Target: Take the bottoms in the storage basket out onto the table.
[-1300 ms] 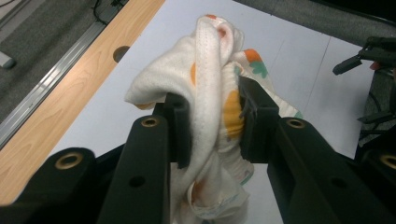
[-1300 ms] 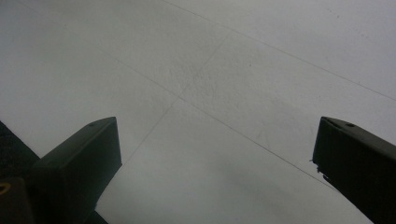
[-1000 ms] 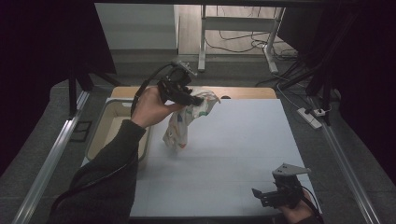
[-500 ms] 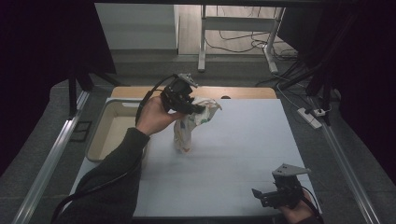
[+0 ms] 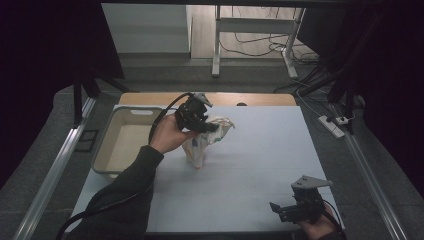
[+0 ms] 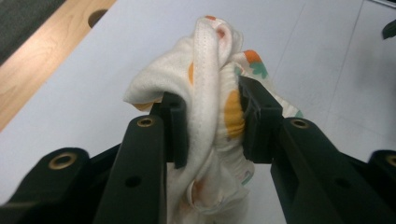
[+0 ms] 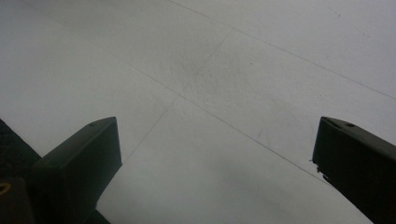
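A crumpled white cloth point(image 5: 201, 146) printed with orange and green shapes hangs from my left gripper point(image 5: 209, 129) above the middle left of the white table sheet point(image 5: 260, 160). Its lower end reaches down to the sheet. In the left gripper view the two black pads point(image 6: 173, 126) press on a bunched fold of the cloth point(image 6: 210, 70), so the left gripper point(image 6: 212, 126) is shut on it. My right gripper point(image 5: 278, 211) rests near the front right corner of the sheet, far from the cloth. In its own view the right gripper point(image 7: 215, 154) stands open with only bare sheet between its jaws.
A beige plastic bin point(image 5: 107, 145) stands at the table's left edge, just beside the left forearm. A wooden strip point(image 5: 250, 99) borders the far edge. Metal rails point(image 5: 50, 180) run along both sides, and cables and a power strip point(image 5: 332, 125) lie off to the right.
The left hand has come down and shifted a little right with the cloth, whose hanging end now meets the sheet. The right gripper has stayed put.
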{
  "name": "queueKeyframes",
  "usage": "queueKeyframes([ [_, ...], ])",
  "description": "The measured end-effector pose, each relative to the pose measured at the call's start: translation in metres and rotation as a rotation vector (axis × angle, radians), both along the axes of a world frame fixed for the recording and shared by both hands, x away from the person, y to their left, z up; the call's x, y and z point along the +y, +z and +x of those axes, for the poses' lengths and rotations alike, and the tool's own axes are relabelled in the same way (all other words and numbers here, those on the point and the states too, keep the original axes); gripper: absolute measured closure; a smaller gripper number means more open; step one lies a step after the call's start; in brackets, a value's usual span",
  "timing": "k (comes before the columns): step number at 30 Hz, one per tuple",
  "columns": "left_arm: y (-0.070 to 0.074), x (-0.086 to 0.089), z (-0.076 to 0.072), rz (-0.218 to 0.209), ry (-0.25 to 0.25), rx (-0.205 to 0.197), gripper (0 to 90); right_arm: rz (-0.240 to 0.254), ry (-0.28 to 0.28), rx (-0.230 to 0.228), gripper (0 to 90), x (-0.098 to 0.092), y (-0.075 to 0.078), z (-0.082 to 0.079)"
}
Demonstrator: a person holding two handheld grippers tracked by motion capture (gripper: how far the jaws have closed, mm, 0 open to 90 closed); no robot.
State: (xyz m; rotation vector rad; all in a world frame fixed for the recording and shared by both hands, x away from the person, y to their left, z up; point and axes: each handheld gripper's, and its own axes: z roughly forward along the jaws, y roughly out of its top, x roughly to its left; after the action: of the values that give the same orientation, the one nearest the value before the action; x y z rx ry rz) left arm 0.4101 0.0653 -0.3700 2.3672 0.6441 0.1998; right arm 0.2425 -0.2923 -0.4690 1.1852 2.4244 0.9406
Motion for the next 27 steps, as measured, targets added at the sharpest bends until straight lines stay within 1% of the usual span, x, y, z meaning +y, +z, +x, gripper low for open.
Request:
queueKeyframes([
  [5, -0.013, -0.002, 0.001, -0.003, 0.006, 0.014, 65.3, 0.001, 0.001, 0.003, 1.2, 0.0, 0.0, 0.0],
  [9, -0.027, -0.001, 0.003, -0.002, 0.019, 0.033, 65.2, 0.0, 0.004, 0.001, 1.2, 0.0, 0.0, 0.0],
  [13, -0.04, -0.001, 0.004, 0.011, 0.03, 0.039, 65.2, -0.002, 0.006, 0.001, 1.2, 0.001, 0.0, 0.0],
  [19, -0.062, -0.001, 0.008, 0.007, 0.062, 0.079, 64.4, -0.004, 0.007, 0.001, 1.2, 0.001, 0.0, 0.0],
  [24, -0.077, 0.001, 0.012, -0.023, 0.099, 0.118, 63.7, -0.006, 0.009, 0.0, 1.2, 0.001, 0.0, 0.0],
  [27, -0.084, -0.001, 0.013, -0.017, 0.11, 0.13, 63.0, -0.008, 0.01, 0.001, 1.2, 0.001, 0.0, 0.0],
])
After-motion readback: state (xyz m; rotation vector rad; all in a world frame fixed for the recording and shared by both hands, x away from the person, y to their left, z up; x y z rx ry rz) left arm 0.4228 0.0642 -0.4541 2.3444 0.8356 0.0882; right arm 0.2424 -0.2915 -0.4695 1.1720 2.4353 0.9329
